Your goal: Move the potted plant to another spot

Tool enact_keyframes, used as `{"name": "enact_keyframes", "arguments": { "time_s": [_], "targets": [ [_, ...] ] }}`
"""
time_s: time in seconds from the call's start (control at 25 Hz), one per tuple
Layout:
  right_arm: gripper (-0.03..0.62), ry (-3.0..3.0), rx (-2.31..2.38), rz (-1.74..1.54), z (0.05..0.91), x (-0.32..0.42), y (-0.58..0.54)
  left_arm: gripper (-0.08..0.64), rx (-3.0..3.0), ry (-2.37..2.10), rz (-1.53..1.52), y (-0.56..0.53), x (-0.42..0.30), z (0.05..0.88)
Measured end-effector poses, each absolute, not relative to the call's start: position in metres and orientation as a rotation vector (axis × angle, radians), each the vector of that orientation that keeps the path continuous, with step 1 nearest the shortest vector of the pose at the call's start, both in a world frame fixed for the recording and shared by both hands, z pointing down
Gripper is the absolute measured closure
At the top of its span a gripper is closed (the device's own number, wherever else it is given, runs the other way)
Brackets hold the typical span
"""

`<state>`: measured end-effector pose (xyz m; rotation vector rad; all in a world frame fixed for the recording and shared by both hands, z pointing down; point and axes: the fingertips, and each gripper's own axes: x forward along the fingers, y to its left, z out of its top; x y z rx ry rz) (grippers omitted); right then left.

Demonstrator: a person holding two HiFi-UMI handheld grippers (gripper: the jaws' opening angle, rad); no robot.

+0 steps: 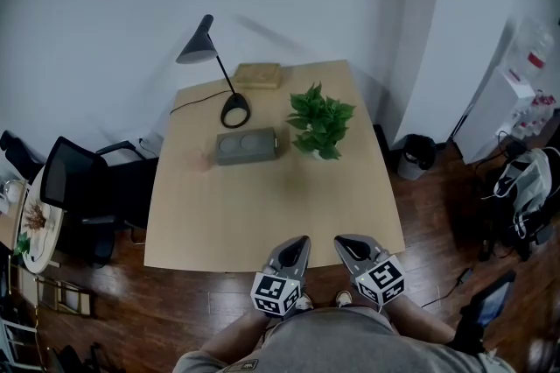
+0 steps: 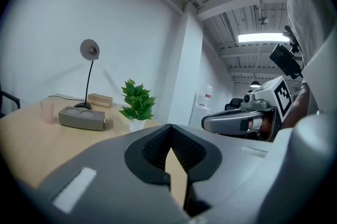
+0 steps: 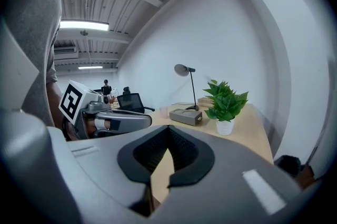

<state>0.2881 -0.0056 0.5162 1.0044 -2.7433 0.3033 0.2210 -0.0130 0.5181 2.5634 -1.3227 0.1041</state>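
- Nearest, at the tabletop's [image 1: 262,218] front edge, the left claw [image 1: 298,243] and the right claw [image 1: 345,242] hang side by side, pointing toward the far end. Each has its jaws pressed together with nothing between them.
- A black chair [image 1: 83,187] stands at the tabletop's left side.
- Farther in, a grey box [image 1: 248,145] with two round recesses lies flat near the middle.
- The potted plant [image 1: 320,122] stands upright in a small white pot just right of that box, well apart from both claws.
- Behind the box sits the desk lamp [image 1: 233,109], its shade leaning left.
- A wooden block [image 1: 257,75] lies at the far edge.
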Motion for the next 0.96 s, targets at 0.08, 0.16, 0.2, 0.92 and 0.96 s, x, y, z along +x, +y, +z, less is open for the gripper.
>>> {"name": "enact_keyframes", "arguments": {
  "time_s": [0.08,0.16,0.2,0.92,0.96],
  "targets": [
    [0.588,-2.748,0.998,0.302,0.516,0.288,-0.005,0.558,2.562,-1.326,0.105,-0.012,0.221,0.518],
    [0.588,-2.75,0.996,0.296,0.515,0.288,-0.006,0.558,2.559,-1.331,0.102,-0.012,0.22,0.518],
    [0.588,-2.749,0.996,0.294,0.515,0.288,-0.006,0.558,2.558,-1.333,0.1,-0.012,0.22,0.518],
    [0.588,-2.772,0.968,0.268,0.511,0.282,-0.006,0.558,2.536,-1.384,0.085,-0.006,0.211,0.516],
    [0.588,-2.771,0.97,0.266,0.511,0.283,-0.006,0.558,2.536,-1.385,0.085,-0.006,0.211,0.516]
  ]
}}
